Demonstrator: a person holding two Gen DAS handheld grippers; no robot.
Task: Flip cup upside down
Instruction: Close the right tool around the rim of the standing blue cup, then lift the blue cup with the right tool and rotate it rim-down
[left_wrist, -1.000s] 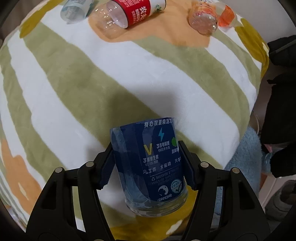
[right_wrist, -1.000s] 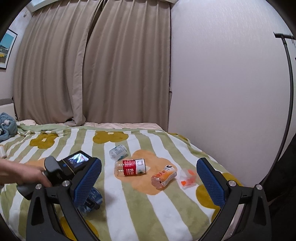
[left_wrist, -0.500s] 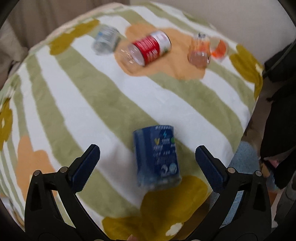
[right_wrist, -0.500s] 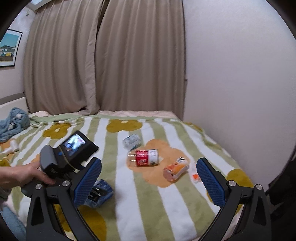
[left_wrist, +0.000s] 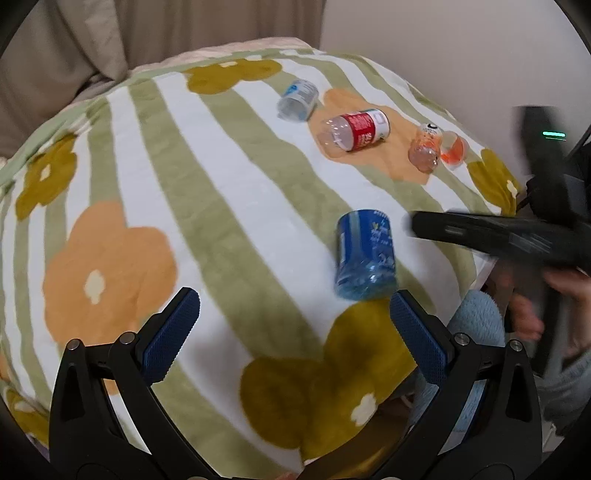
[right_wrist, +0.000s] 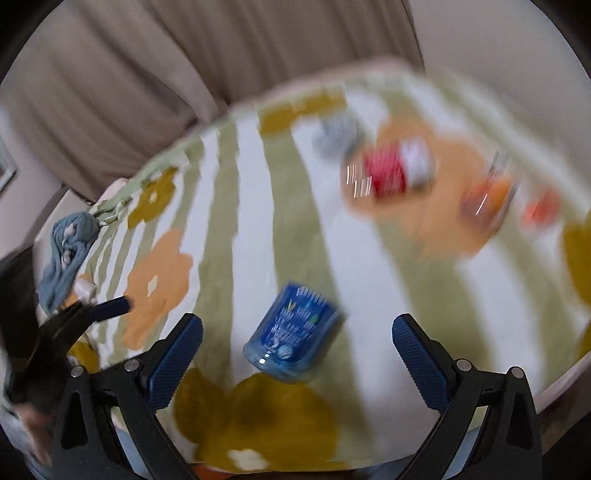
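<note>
In the left wrist view the blue cup (left_wrist: 365, 254) stands alone on the striped blanket of the bed (left_wrist: 221, 184), right of the centre of the frame, and my left gripper (left_wrist: 293, 332) is wide open with nothing between its fingers. My right gripper (right_wrist: 297, 354) is also wide open and empty; in its blurred view the cup (right_wrist: 291, 336) is in the lower centre, just beyond the fingertips. I judge the flip is probably done, but I cannot tell surely which end is on top.
</note>
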